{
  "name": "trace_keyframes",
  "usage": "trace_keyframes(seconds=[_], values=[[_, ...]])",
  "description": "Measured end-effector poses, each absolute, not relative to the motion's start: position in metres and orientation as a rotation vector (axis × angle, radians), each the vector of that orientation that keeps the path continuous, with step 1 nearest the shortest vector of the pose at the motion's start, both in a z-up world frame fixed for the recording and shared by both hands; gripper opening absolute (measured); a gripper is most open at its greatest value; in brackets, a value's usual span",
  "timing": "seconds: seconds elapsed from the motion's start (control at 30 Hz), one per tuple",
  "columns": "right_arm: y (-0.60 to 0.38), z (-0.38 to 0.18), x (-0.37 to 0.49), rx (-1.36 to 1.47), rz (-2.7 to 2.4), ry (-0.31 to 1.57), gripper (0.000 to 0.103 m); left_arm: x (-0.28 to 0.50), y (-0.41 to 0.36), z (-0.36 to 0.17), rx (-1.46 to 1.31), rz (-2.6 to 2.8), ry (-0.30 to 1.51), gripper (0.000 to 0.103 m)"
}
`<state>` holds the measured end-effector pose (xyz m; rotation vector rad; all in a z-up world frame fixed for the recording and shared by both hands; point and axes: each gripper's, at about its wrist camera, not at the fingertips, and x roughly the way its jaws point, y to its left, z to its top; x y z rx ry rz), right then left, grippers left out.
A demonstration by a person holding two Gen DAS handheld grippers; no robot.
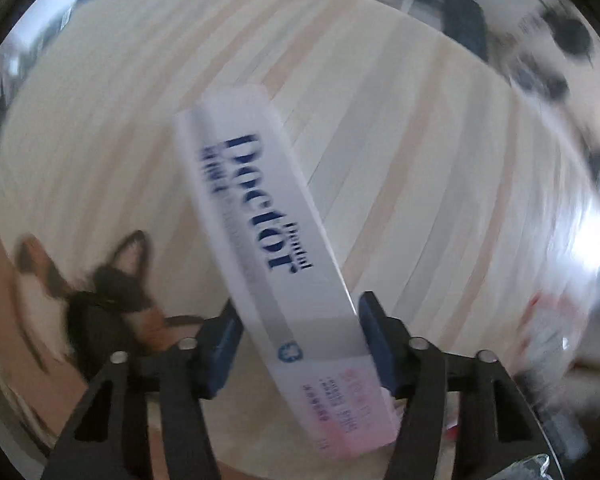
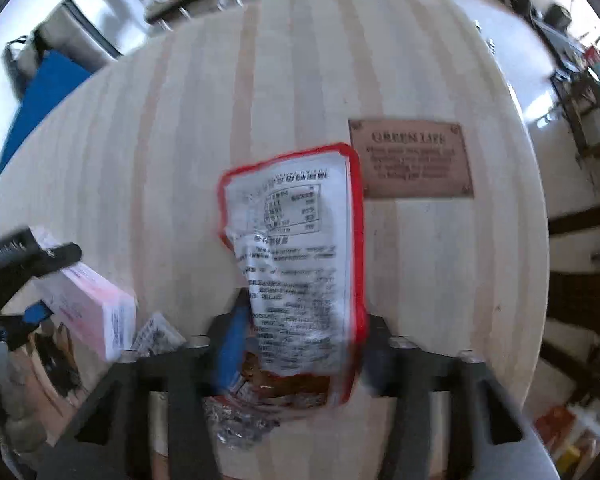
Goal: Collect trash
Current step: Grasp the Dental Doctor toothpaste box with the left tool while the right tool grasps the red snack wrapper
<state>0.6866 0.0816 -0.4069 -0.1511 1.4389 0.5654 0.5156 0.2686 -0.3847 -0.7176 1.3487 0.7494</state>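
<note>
Over the wooden table (image 2: 300, 80), the left gripper (image 1: 300, 344) clamps a light, stiff toothpaste box (image 1: 268, 232) near its pink end, while the right gripper (image 2: 296, 344) pinches a thin, crinkly, probably slippery wrapper (image 2: 300, 248) at its lower part.

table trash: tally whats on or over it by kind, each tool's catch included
Long white cardboard toothpaste box, in the left tool: 1
Red-edged white plastic food wrapper, in the right tool: 1
Crumpled silver foil wrapper: 1
Brown rectangular sign, not trash: 1
Total: 4
</note>
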Motion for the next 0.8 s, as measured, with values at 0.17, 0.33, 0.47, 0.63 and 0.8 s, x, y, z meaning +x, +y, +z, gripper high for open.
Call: trace_keyframes(seconds=[0.17, 0.33, 0.47, 0.63, 0.8], values=[[0.055, -0.393, 0.685, -0.05, 0.609, 1.4, 0.019, 0.467, 0.239, -0.382, -0.574, 0.728, 1.368, 0.048], [0.019, -0.366, 0.675, 0.031, 0.666, 1.358, 0.019, 0.395, 0.21, -0.351, -0.587, 0.718, 1.285, 0.047], [-0.019, -0.342, 0.645, 0.04, 0.721, 1.342, 0.019, 0.317, 0.166, -0.325, -0.624, 0.701, 1.219, 0.047], [-0.068, -0.321, 0.546, 0.01, 0.819, 1.353, 0.018, 0.275, 0.132, -0.295, -0.658, 0.675, 1.172, 0.046], [-0.105, -0.32, 0.42, -0.021, 0.931, 1.372, 0.018, 0.192, 0.064, -0.285, -0.647, 0.644, 1.153, 0.046]])
